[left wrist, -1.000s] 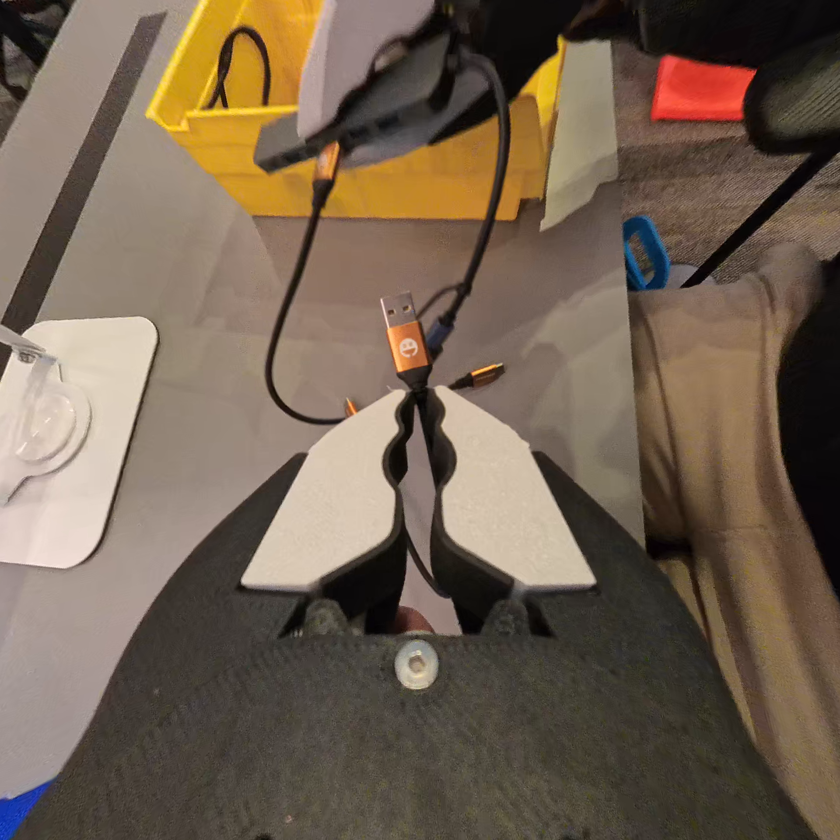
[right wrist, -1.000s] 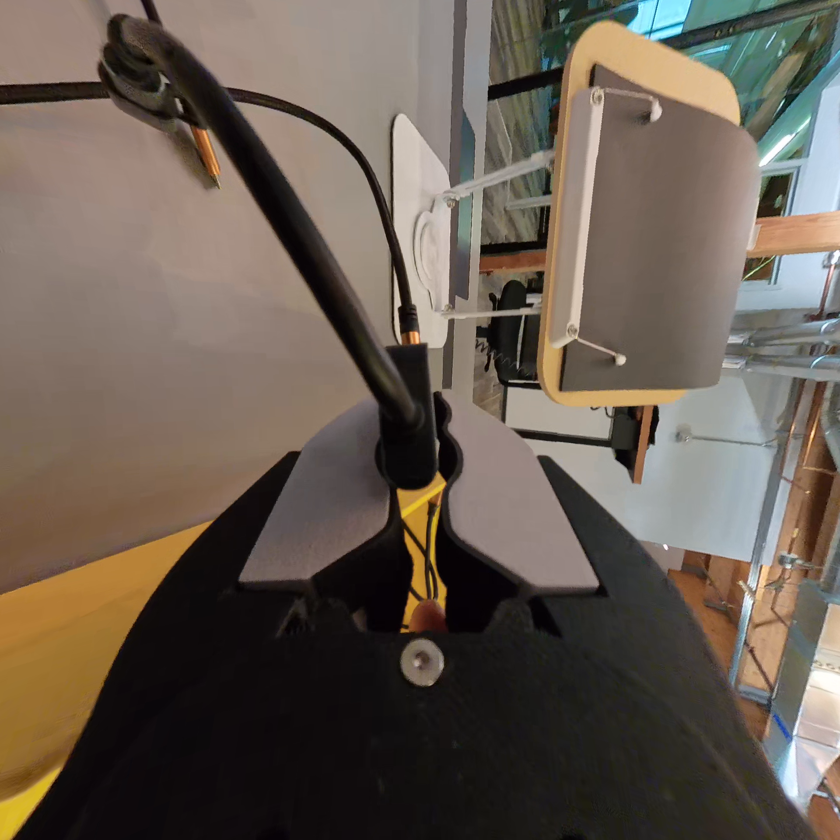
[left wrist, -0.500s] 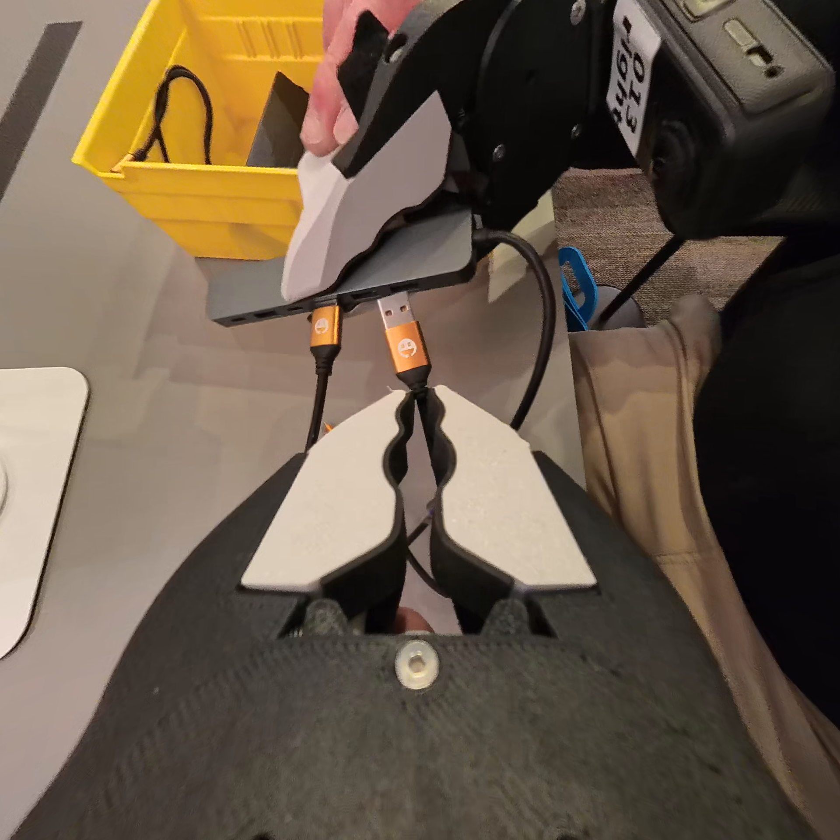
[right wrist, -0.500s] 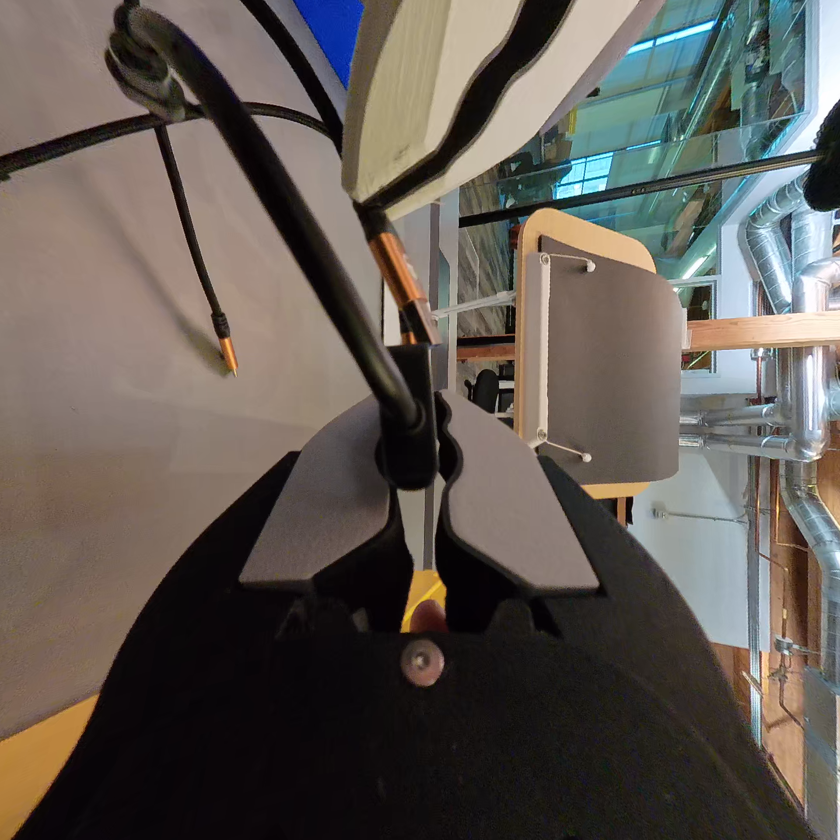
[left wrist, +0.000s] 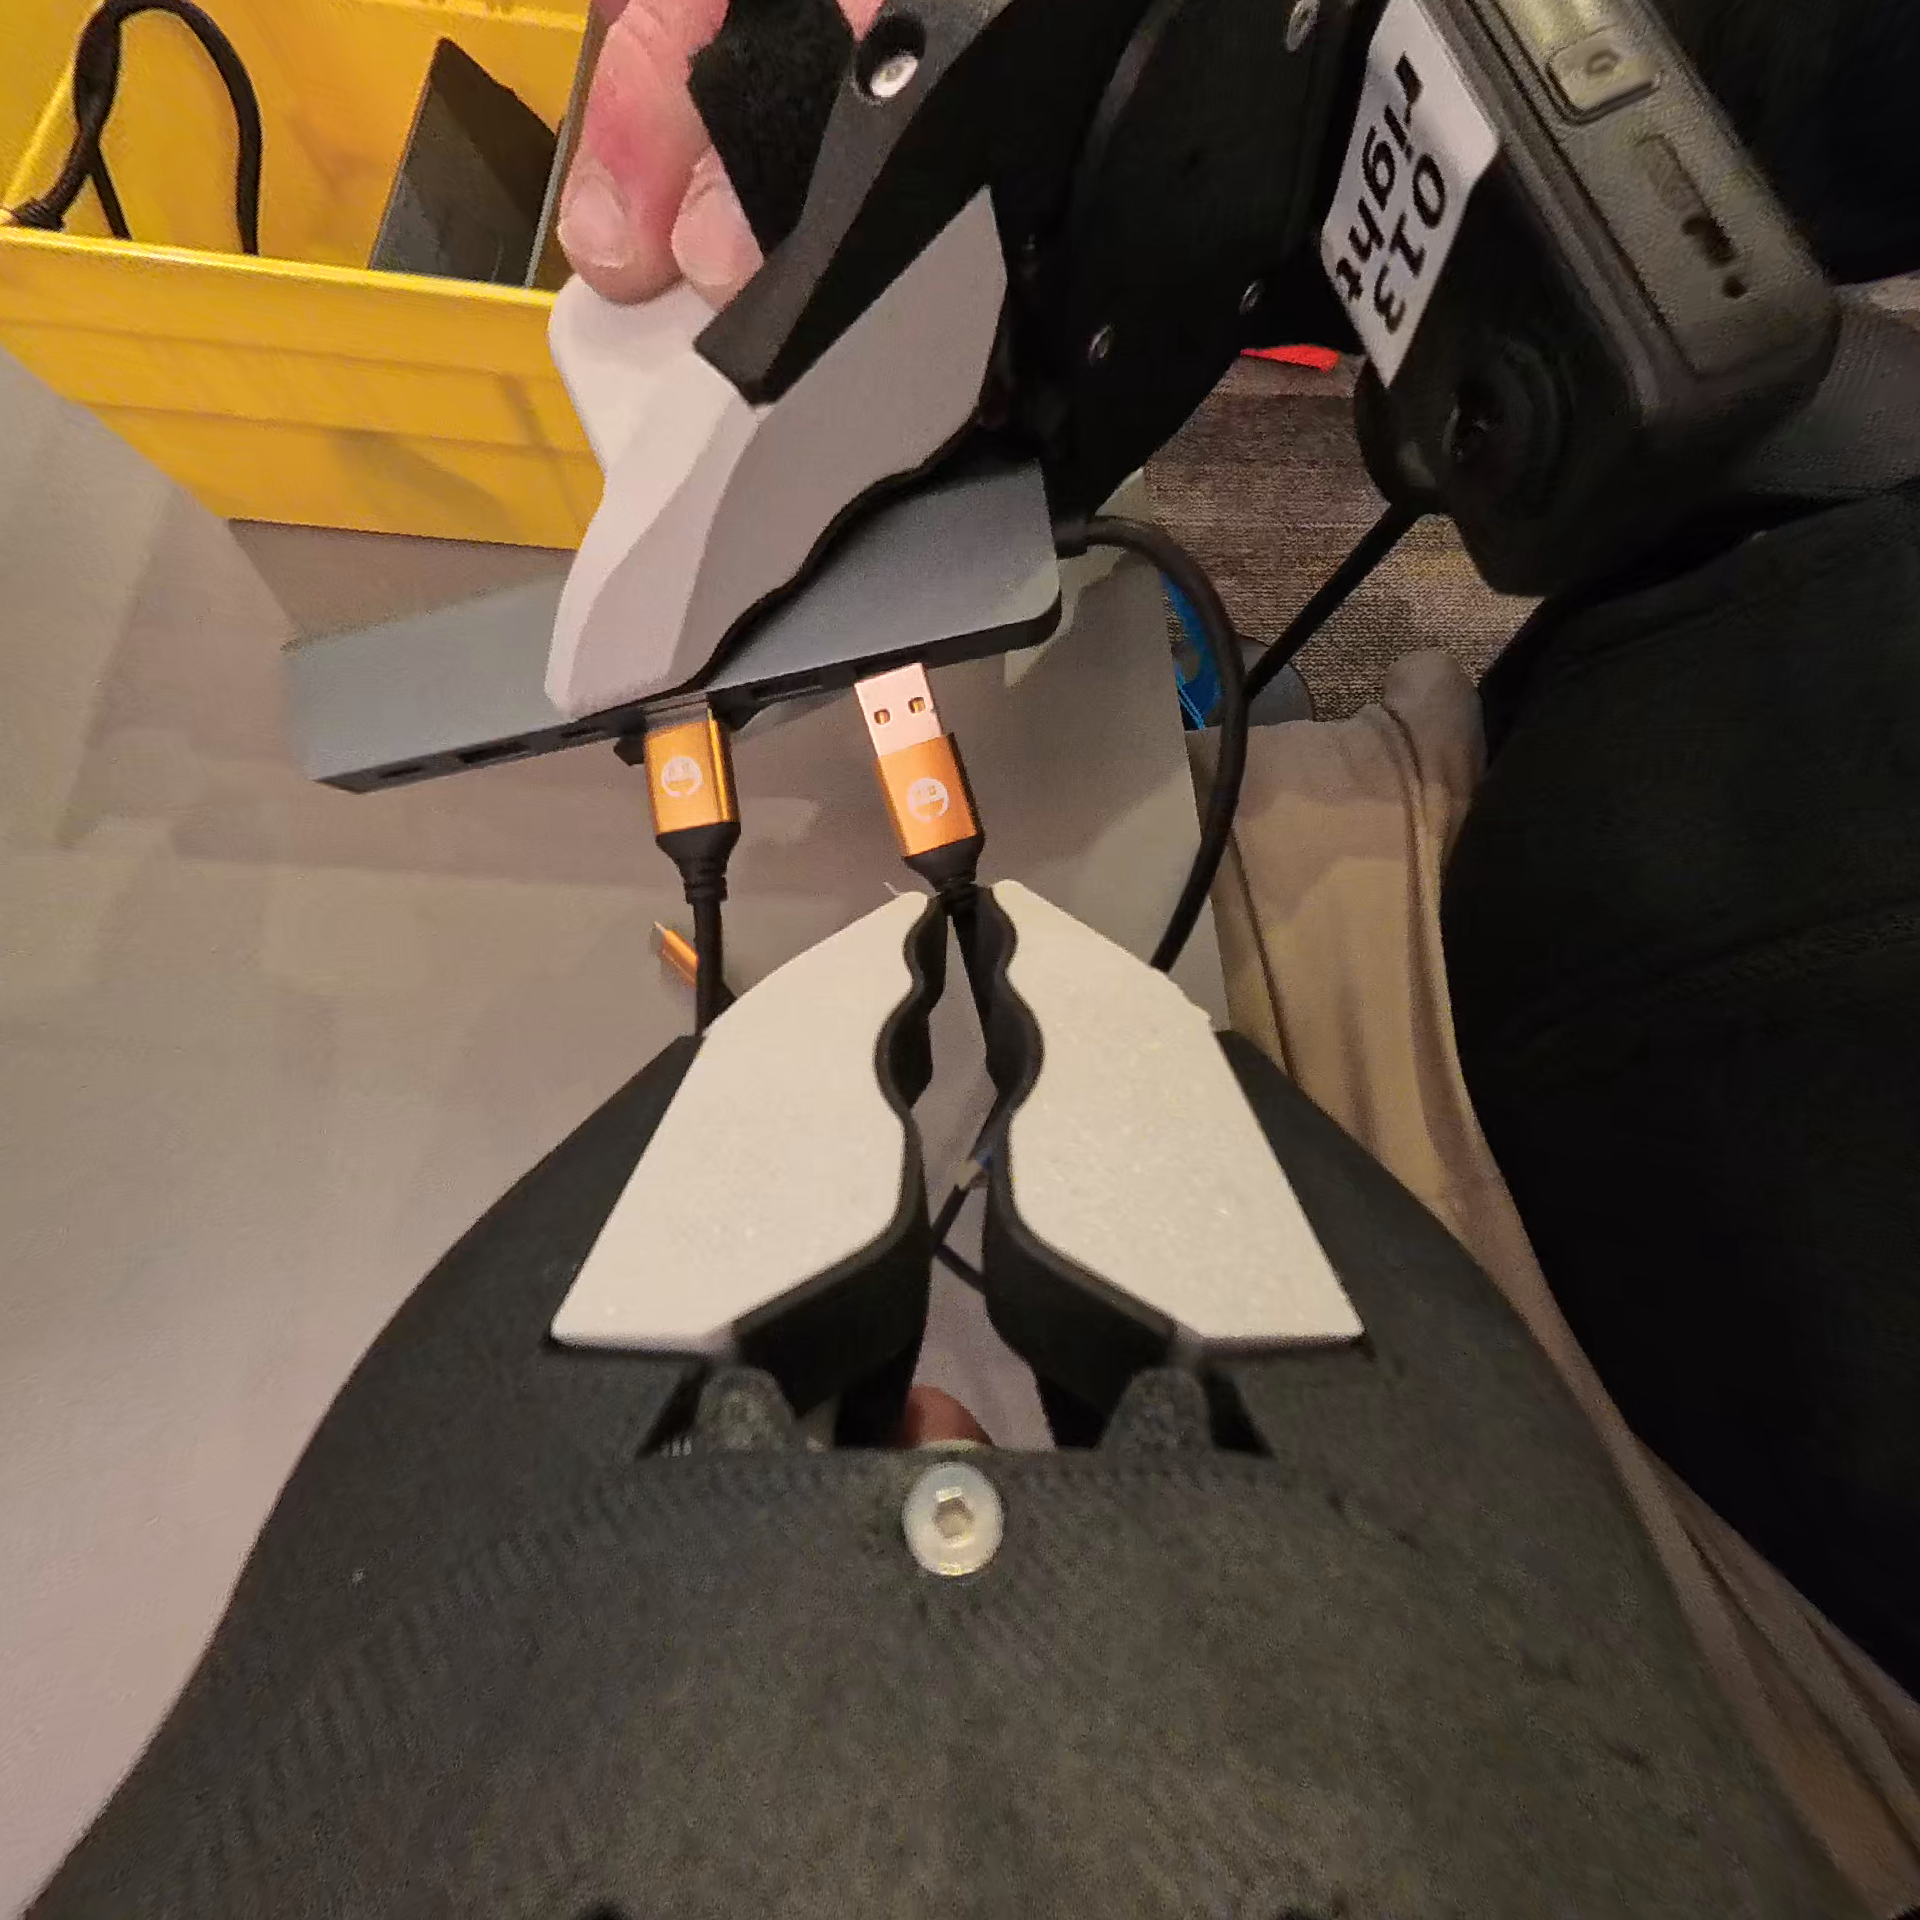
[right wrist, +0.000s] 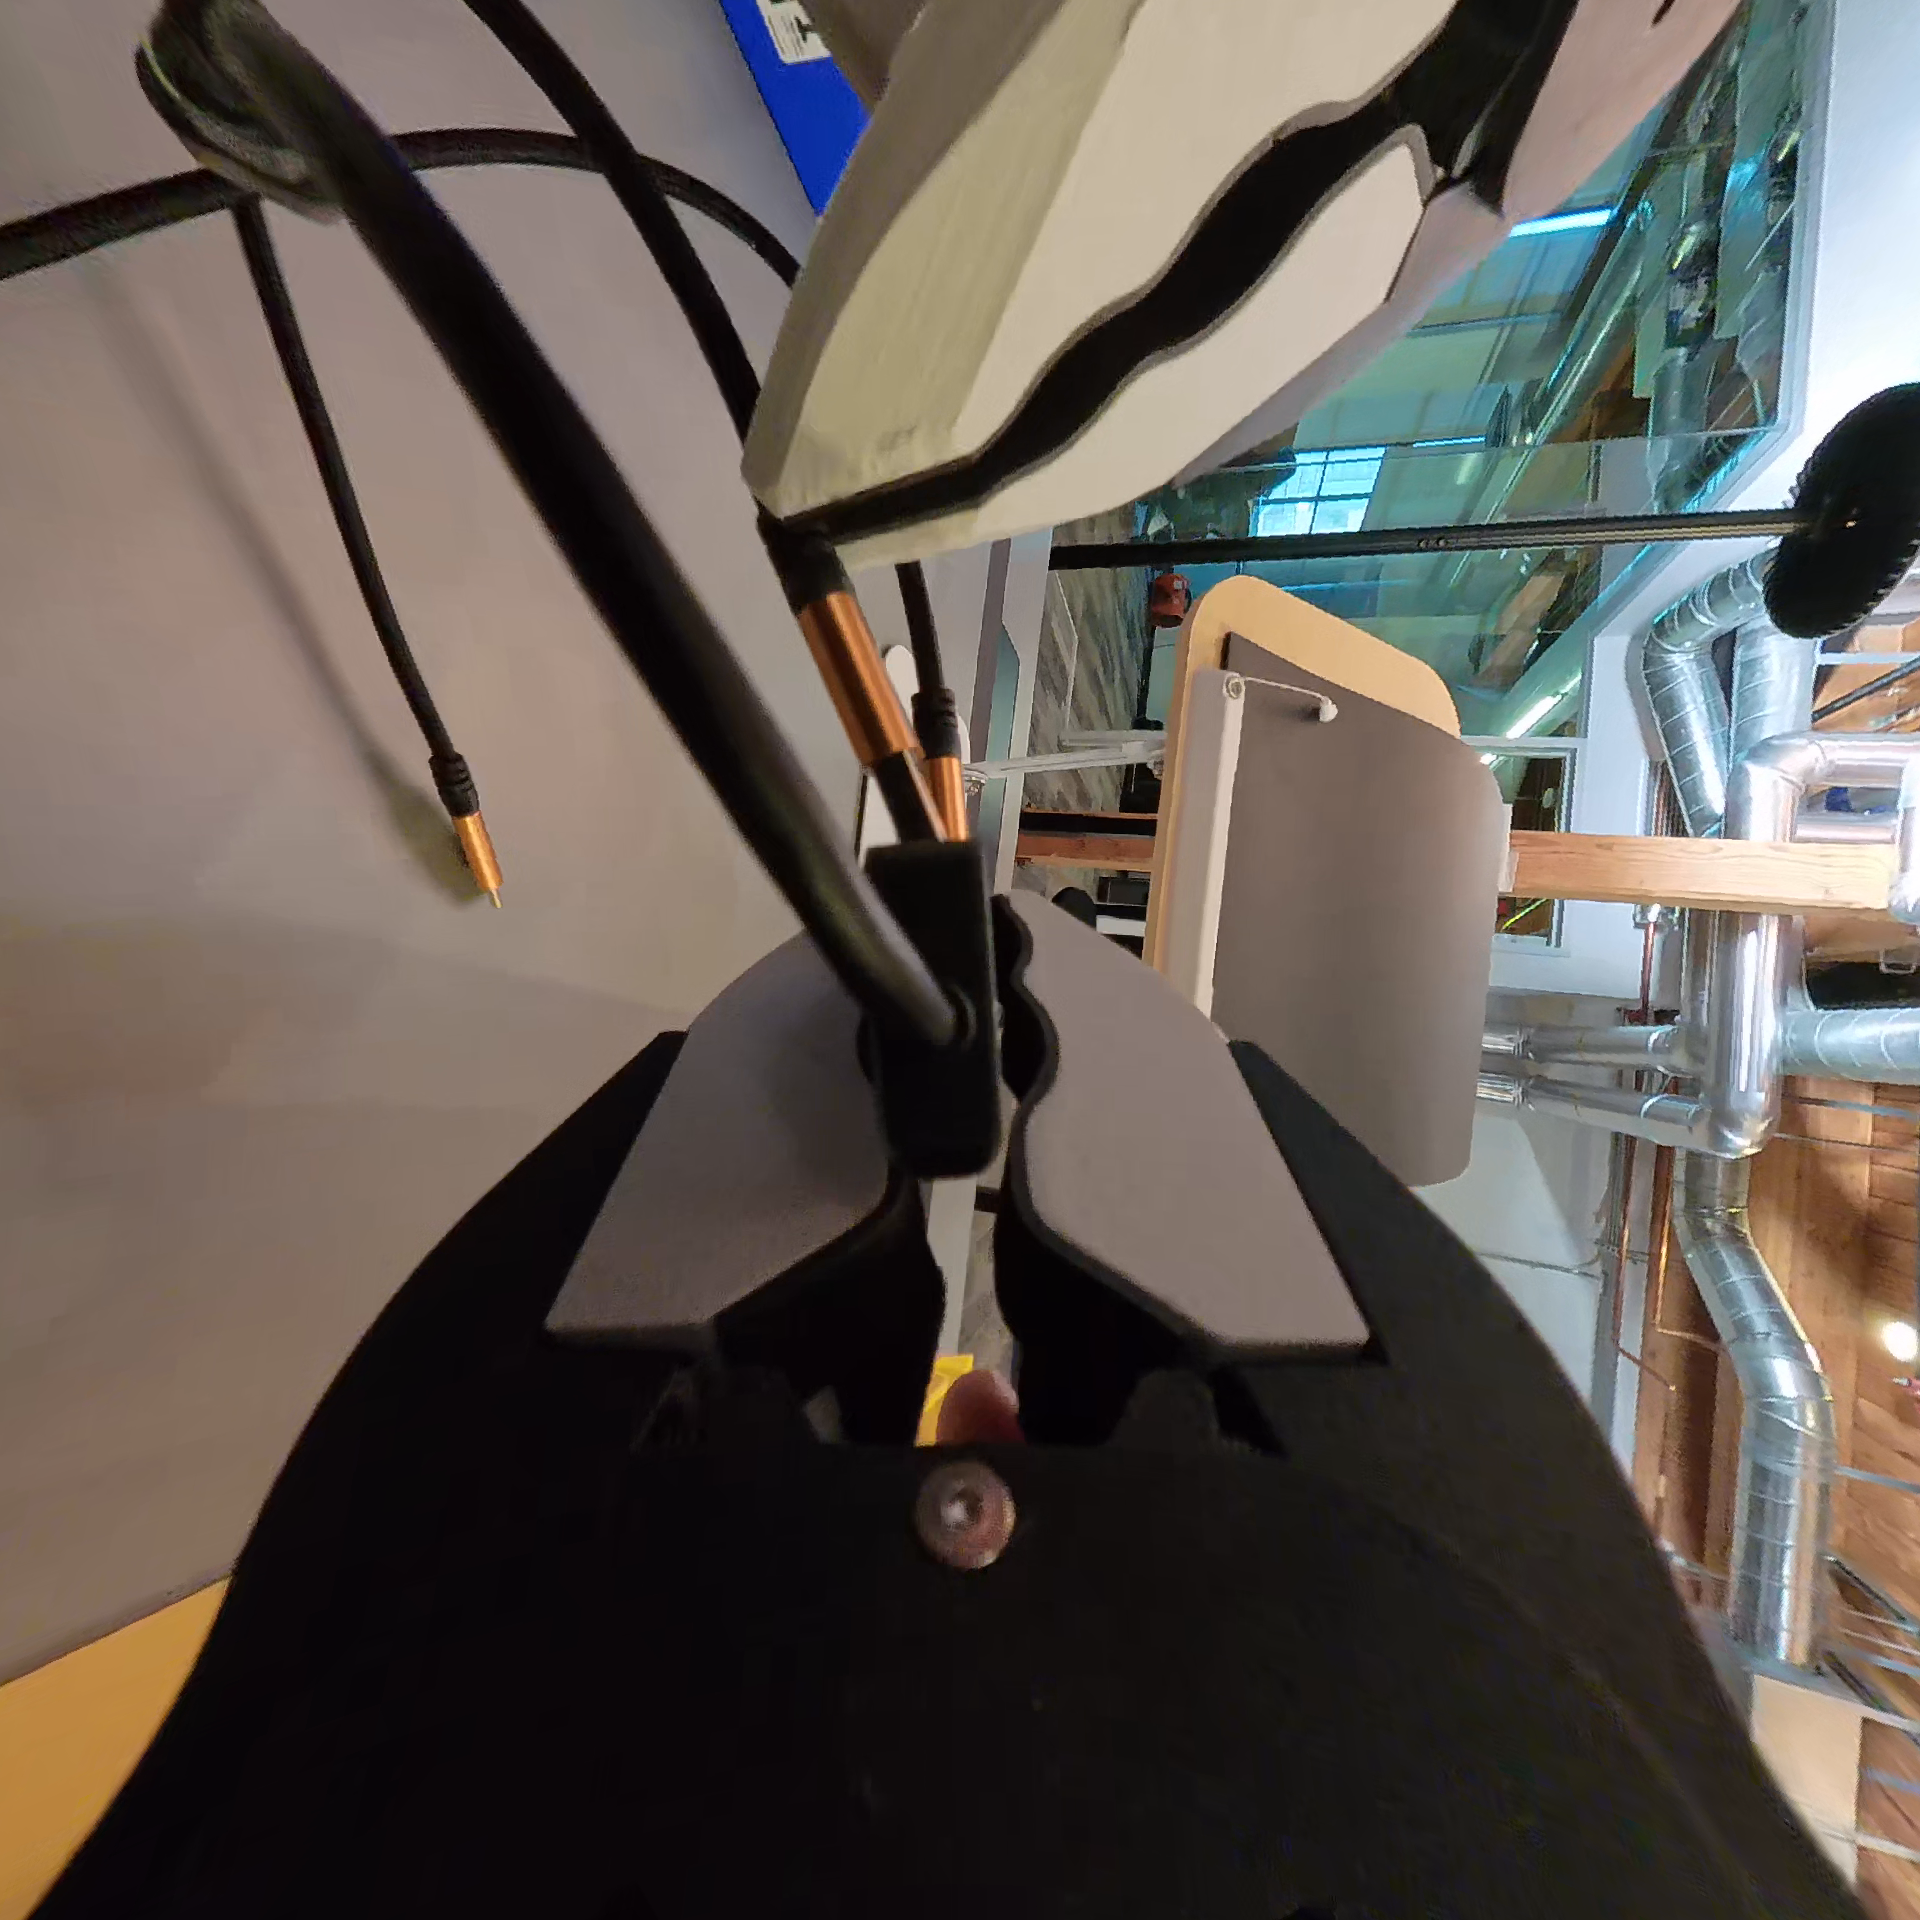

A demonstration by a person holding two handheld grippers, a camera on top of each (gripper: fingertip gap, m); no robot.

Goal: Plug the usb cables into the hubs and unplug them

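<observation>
Two grippers meet in the upper half of the left wrist view, over the grey table [left wrist: 208,1091]: the right gripper [left wrist: 727,540] reaches in from the top and clamps the flat grey hub [left wrist: 436,696], which lies across the frame, its long axis running from lower left to upper right, its port edge facing down towards the camera. Below it, at frame centre, the left gripper [left wrist: 951,914] is nearly closed on a black cable just behind the loose orange plug [left wrist: 920,769], whose bare metal tip points up and slightly left, just short of the port edge near the hub's right end. A second orange plug [left wrist: 686,774] already sits in a port to the left of it. The left gripper is the nearer to the gap; I judge the plug needs a short push along its own axis, with a slight straightening.
</observation>
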